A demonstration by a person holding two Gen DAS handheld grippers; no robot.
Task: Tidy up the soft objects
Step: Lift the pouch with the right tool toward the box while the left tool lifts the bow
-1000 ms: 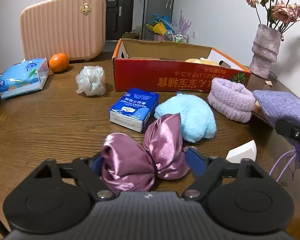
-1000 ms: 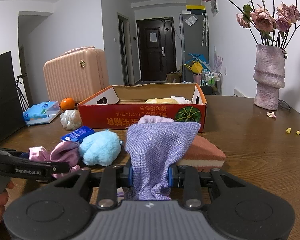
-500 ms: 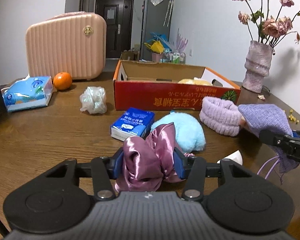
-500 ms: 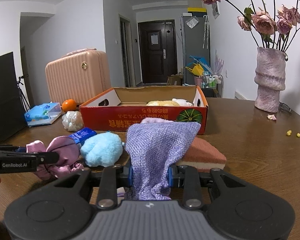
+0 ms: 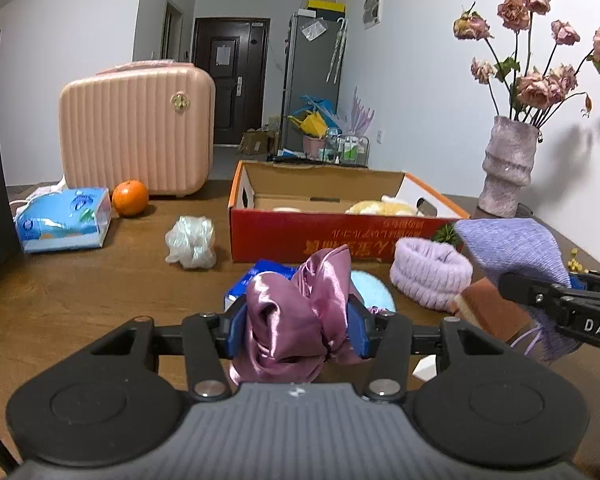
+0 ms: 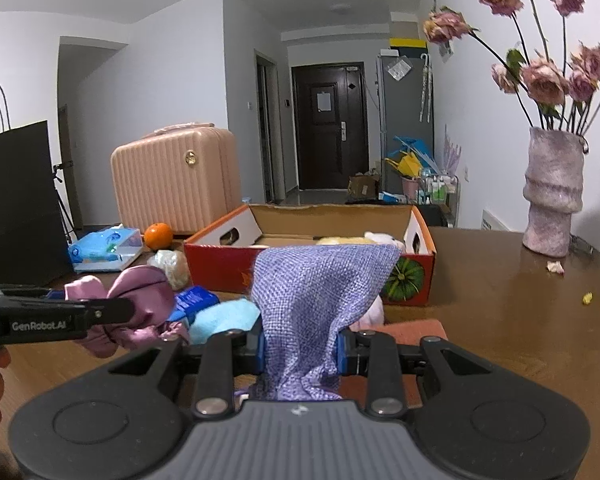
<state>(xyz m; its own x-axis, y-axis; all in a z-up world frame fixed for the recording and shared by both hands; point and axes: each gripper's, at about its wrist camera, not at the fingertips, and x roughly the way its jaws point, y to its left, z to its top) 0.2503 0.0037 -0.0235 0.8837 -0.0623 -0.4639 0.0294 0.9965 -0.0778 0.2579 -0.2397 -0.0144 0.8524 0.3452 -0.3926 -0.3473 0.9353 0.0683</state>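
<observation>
My left gripper [image 5: 296, 330] is shut on a mauve satin bow [image 5: 300, 312] and holds it above the table; the bow also shows in the right wrist view [image 6: 140, 300]. My right gripper [image 6: 300, 350] is shut on a lilac knit pouch [image 6: 316, 296], lifted above the table; the pouch also shows in the left wrist view [image 5: 512, 252]. A red cardboard box [image 5: 340, 236] stands behind, open, with a yellow soft toy [image 5: 380, 208] inside. A lilac fluffy headband [image 5: 430, 274] and a light blue plush [image 6: 220, 318] lie in front of the box.
A pink suitcase [image 5: 136, 132], an orange [image 5: 130, 197], a tissue pack [image 5: 64, 220] and a crumpled plastic bag [image 5: 190, 242] sit at the left. A blue tissue packet [image 6: 196, 300] and a brown sponge [image 5: 492, 308] lie near the plush. A vase of dried roses [image 5: 508, 164] stands at the right.
My left gripper closed on the satin bow and lifted it off the table. My right gripper rose a little with the pouch still held.
</observation>
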